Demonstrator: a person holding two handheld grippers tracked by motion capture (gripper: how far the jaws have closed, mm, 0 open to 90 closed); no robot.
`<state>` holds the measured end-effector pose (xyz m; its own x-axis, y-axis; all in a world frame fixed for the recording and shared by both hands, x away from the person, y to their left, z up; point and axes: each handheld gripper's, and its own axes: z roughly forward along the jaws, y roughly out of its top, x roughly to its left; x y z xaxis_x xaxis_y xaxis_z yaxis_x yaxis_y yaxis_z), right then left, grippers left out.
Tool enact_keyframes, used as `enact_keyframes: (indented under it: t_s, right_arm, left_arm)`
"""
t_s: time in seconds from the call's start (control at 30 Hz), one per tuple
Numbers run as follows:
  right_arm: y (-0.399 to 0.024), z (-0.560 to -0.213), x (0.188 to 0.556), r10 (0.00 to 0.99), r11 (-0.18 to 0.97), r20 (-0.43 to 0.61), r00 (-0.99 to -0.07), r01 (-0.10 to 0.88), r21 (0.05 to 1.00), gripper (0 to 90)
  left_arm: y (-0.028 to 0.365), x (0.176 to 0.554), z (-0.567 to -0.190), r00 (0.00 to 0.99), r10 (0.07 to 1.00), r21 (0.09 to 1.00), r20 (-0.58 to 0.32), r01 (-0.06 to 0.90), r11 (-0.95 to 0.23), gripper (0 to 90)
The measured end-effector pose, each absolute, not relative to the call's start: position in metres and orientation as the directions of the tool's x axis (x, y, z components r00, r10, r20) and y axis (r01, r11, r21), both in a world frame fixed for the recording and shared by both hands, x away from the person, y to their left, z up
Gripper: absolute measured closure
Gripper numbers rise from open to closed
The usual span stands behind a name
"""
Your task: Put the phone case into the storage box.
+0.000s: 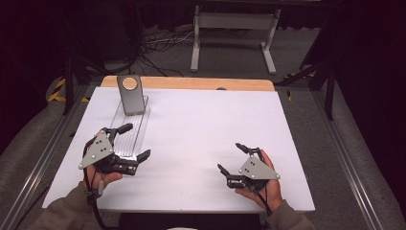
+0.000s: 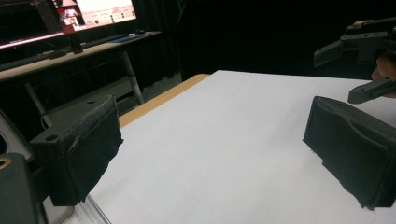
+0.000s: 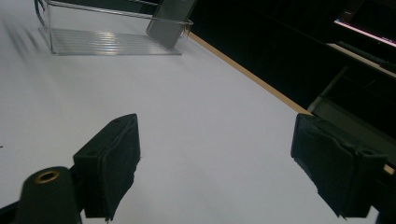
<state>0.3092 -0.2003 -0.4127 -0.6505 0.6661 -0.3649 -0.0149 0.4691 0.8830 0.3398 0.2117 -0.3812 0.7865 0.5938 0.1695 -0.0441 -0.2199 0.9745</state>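
A long clear plastic tray [image 1: 128, 132] lies on the left part of the white table [image 1: 201, 129]. A grey slab with a round tan disc [image 1: 130, 94] leans upright in the tray's far end. My left gripper [image 1: 138, 140] is open at the tray's near end, one finger over the tray's left rim and the other by its near right corner. Nothing is between its pads [image 2: 88, 144]. My right gripper [image 1: 230, 157] is open above bare table at the front right. In the right gripper view the tray [image 3: 112, 42] and the slab [image 3: 170, 21] lie far ahead.
A wooden strip [image 1: 191, 83] runs along the table's far edge. Behind it are a white stand [image 1: 234, 28] and cables on the floor. Metal rails [image 1: 45, 153] flank the table. A desk with a lit screen [image 2: 105, 11] shows in the left gripper view.
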Motion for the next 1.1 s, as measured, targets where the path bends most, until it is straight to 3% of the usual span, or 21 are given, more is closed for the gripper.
enact_keyframes:
  t_s: [1.1]
  right_arm:
    - [-0.196, -0.412, 0.305, 0.662, 0.478, -0.376, -0.648, -0.020, 0.878, 16.5]
  left_arm:
    - [0.205, 0.322, -0.410, 0.810, 0.562, 0.954, 0.165, 0.014, -0.300, 3.9]
